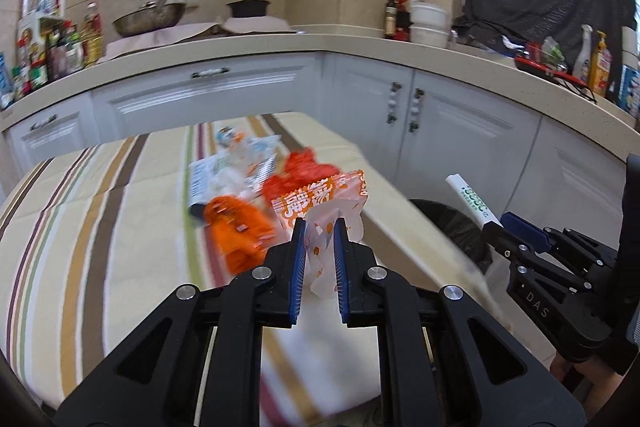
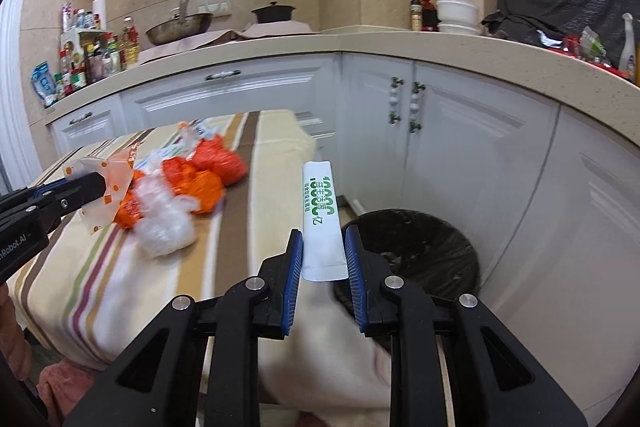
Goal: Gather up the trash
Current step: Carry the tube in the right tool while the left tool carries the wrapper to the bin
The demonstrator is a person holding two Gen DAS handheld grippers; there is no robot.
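Observation:
My left gripper (image 1: 319, 227) is shut on an orange-and-white snack wrapper (image 1: 320, 207), lifted above the striped tablecloth (image 1: 100, 227). The same wrapper (image 2: 110, 187) shows at the left of the right wrist view, in the left gripper (image 2: 96, 187). My right gripper (image 2: 323, 233) is shut on a white sachet with green print (image 2: 320, 211), held upright near the table's right edge. That sachet (image 1: 474, 199) and the right gripper (image 1: 496, 227) also appear at the right of the left wrist view. A black-lined trash bin (image 2: 424, 247) stands on the floor right of the table.
More trash lies on the table: orange and red bags (image 2: 204, 175), a crumpled clear plastic wad (image 2: 164, 227), a printed white wrapper (image 1: 232, 171). White cabinets (image 2: 460, 147) and a cluttered countertop (image 2: 280, 47) ring the far side. The bin (image 1: 452, 223) sits between table and cabinets.

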